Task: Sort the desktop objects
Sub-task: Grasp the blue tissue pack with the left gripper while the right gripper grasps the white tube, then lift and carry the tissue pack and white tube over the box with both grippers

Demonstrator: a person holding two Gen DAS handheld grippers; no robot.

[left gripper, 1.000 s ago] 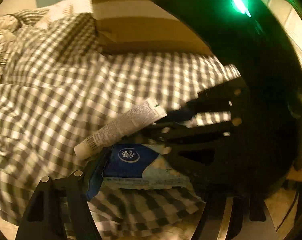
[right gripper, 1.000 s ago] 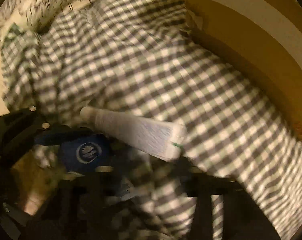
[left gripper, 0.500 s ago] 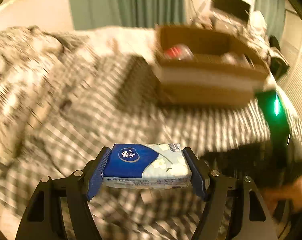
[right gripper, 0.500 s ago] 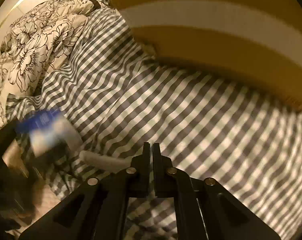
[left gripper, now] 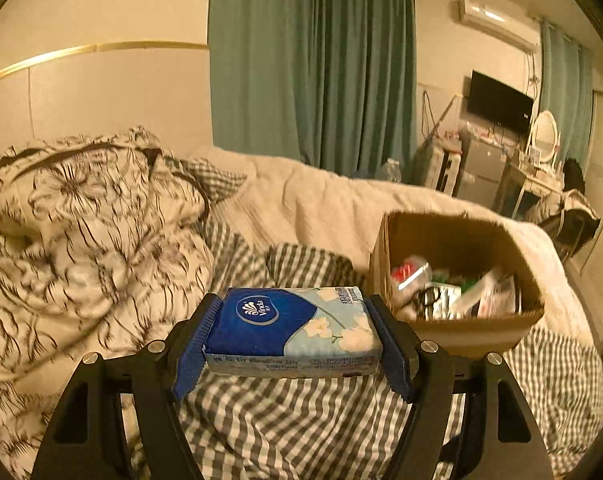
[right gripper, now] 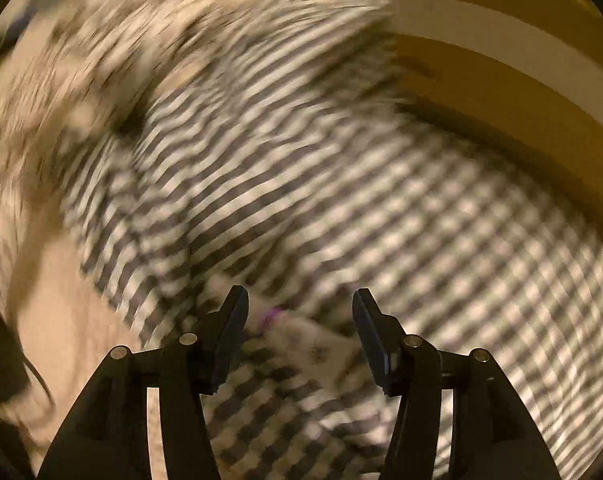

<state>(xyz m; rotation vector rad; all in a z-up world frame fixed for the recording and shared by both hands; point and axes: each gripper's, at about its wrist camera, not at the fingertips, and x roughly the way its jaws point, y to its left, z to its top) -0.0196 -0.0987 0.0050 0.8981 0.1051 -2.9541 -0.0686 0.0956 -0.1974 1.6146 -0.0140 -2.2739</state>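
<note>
A blue and pale tissue pack [left gripper: 291,332] is squeezed flat between the blue pads of my left gripper [left gripper: 291,320], held in the air above the checked bedcover. An open cardboard box [left gripper: 457,336] with several small items inside stands ahead to the right of the pack. The right wrist view is blurred. My right gripper [right gripper: 299,304] points down at the cover and its jaws are opening. A pale tube [right gripper: 301,336] lies on the cover under the gap, and the pads do not press on it. The box wall [right gripper: 501,80] fills the upper right.
A floral duvet [left gripper: 81,232] is heaped on the left and a cream blanket [left gripper: 321,200] lies behind the box. The checked cover [left gripper: 293,432] spreads below. Green curtains [left gripper: 313,60], a dark screen [left gripper: 499,104] and a dressing table [left gripper: 541,168] stand beyond the bed.
My left gripper has lifted the tissue pack off the cover and tipped up toward the box and the room. My right gripper, shut half a second ago, now has its jaws apart over the tube.
</note>
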